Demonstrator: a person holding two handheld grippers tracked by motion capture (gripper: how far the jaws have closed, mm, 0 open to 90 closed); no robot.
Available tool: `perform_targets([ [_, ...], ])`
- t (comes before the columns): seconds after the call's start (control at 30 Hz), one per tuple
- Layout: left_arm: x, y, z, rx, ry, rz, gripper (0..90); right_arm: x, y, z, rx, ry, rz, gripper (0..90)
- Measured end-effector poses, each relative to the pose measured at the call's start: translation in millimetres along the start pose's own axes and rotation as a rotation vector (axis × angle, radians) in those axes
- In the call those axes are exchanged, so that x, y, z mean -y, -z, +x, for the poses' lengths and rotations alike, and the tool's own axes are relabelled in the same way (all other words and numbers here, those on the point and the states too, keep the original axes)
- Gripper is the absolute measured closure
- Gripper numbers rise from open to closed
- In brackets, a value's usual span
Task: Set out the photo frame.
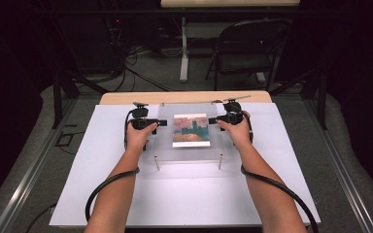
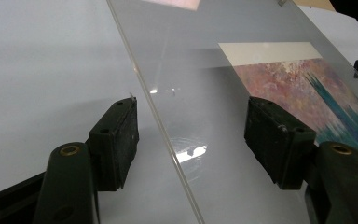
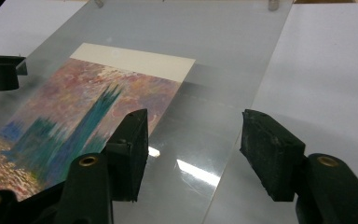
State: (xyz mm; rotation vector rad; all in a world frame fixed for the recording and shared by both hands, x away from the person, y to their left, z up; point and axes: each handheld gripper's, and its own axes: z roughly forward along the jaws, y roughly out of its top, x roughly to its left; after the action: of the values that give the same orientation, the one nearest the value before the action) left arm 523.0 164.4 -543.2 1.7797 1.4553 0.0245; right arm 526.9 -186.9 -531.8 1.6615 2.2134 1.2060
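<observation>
A clear plastic sheet (image 1: 189,153) rests on short metal posts (image 1: 157,163) above a white board. A printed painting (image 1: 191,129) in pink, teal and orange sits at its middle, apparently under the sheet. My left gripper (image 1: 161,123) is at the sheet's left edge and my right gripper (image 1: 212,120) at its right edge. In the left gripper view the left gripper (image 2: 191,121) is open, with the sheet (image 2: 205,70) edge running between its jaws and the painting (image 2: 303,88) beyond. In the right gripper view the right gripper (image 3: 193,135) is open astride the sheet (image 3: 223,56) edge, beside the painting (image 3: 88,107).
The white board (image 1: 126,194) covers most of a wooden table (image 1: 184,97). A black folding chair (image 1: 247,48) and a white table leg (image 1: 183,53) stand on the floor behind. Cables trail from both grippers along the forearms.
</observation>
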Motion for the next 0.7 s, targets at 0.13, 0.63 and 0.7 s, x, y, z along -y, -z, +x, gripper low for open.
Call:
perform_targets([
  [0.13,0.7,-2.4,-0.7,0.023,0.02,0.004,35.0,2.5,-1.6,-2.0,-0.01,-0.021,0.002,40.2],
  [0.63,-1.3,-6.5,-6.2,0.023,0.043,0.039,30.9,3.4,-2.1,-6.8,-0.042,-0.085,0.026,39.6],
  [0.7,-1.3,-7.0,-6.3,0.03,0.051,0.042,30.8,3.3,-2.7,-7.7,-0.049,-0.088,0.027,39.2],
])
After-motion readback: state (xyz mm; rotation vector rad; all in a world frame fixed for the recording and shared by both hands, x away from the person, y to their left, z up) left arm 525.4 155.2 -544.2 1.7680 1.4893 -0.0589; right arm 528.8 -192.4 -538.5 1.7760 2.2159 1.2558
